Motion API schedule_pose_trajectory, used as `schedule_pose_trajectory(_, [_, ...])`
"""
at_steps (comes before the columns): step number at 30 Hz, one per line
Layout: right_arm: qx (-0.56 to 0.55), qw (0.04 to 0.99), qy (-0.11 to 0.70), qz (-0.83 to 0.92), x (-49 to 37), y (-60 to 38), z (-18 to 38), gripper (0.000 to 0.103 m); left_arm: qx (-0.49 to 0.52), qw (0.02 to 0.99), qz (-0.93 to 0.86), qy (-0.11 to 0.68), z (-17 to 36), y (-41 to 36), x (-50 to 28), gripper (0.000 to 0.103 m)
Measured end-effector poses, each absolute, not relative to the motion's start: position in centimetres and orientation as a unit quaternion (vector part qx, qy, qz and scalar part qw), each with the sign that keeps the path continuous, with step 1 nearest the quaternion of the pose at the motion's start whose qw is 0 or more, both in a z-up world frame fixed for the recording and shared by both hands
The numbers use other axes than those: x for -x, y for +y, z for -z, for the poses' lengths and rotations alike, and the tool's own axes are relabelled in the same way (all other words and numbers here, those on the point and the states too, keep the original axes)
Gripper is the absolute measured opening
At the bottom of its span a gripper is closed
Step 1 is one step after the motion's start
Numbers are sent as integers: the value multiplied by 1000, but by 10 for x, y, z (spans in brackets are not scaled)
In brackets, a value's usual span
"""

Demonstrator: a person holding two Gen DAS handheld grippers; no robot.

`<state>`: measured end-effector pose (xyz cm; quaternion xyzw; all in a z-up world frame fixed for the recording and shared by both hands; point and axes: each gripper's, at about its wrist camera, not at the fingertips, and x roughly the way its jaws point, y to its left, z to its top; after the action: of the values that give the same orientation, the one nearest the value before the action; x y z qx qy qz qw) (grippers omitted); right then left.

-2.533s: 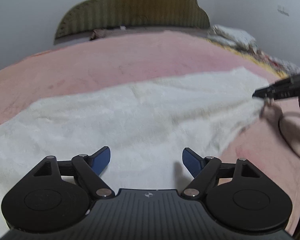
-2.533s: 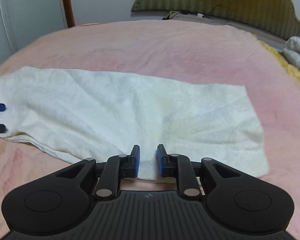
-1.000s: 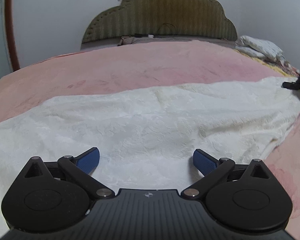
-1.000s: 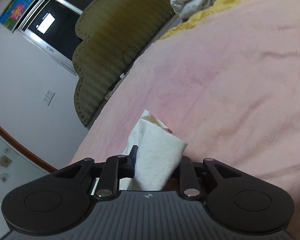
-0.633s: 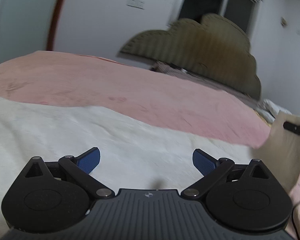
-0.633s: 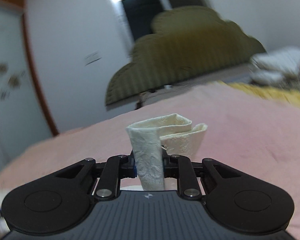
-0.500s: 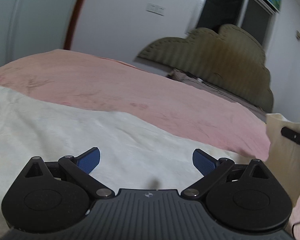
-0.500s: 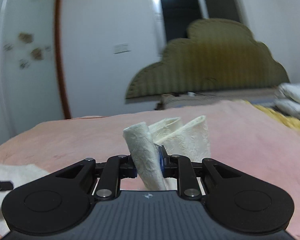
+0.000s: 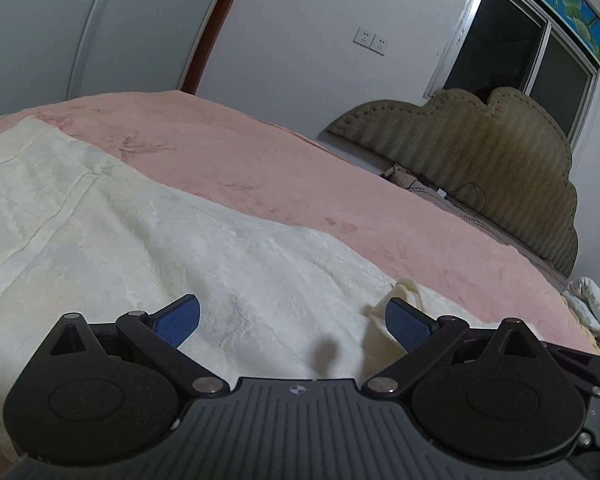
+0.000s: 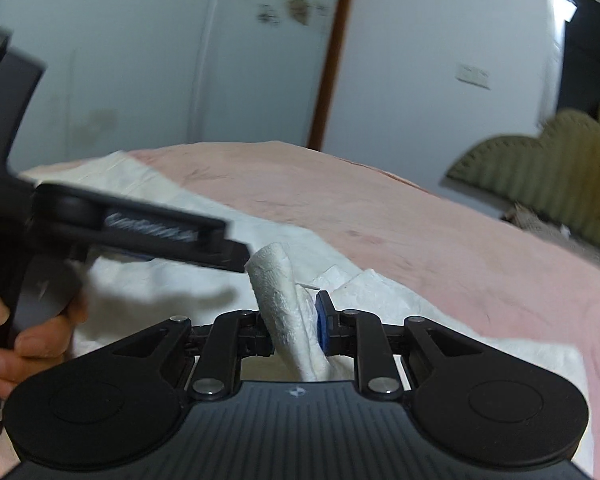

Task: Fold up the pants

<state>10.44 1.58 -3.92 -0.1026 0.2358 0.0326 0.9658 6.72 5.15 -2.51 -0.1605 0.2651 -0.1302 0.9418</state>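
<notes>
Cream-white textured pants (image 9: 148,236) lie spread across the pink bedspread. My left gripper (image 9: 292,320) hovers just over them with its blue pads wide open and nothing between them. A bunched fold of the same fabric (image 9: 400,292) pokes up beside its right pad. My right gripper (image 10: 296,326) is shut on a rolled end of the pants (image 10: 278,288), which stands up between its blue pads, lifted over the rest of the garment (image 10: 148,280). In the right wrist view the left gripper's black body (image 10: 112,224) crosses at the left, held by a hand (image 10: 28,340).
The pink bedspread (image 9: 300,184) runs back to an olive scalloped headboard (image 9: 500,168). A cable and small items lie by the headboard (image 9: 432,188). White bedding (image 9: 596,304) is piled at the far right. Wardrobe doors (image 10: 140,72) and a brown door frame stand behind.
My right gripper has carried the held end of the pants across the bed toward the left gripper while rolling upright. The left gripper rolled and shifted sideways over the fabric, still open.
</notes>
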Motion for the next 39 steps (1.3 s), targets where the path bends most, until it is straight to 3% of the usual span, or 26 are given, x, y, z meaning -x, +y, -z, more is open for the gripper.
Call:
schedule_pose_trajectory(7, [119,963,233,-72,-105,27,48,20,183,943,119,252,24,59,-66,100])
schedule_pose_trajectory(12, [155,947,268,-88,-104,43,56,27,191,941,110,256,22,61,-69,101])
schedule_pose_trajectory(14, [158,944,270,-104,-94,44,49,35,197,939,106,261,21,62,-74,101])
schedule_pose_trajectory(21, [80,964,215,-132,-37,-2,8,36,209,934,97,274,16,68,-76,101])
schedule_pose_trajectory(26, [148,948,268,-92,-42,3,25,36,221,928,100,283,11,72,-77,101])
schedule_pose_trajectory(36, [261,924,271,-73,-32,35,46,35,278,882,185,333,-4,75,-82,101])
schedule_pose_trajectory(38, [264,922,275,-74,-38,34,49,12,288,861,222,355,-3,67,-82,100])
schedule_pose_trajectory(39, [253,924,275,-77,-38,34,49,11,292,850,238,367,-3,64,-83,99])
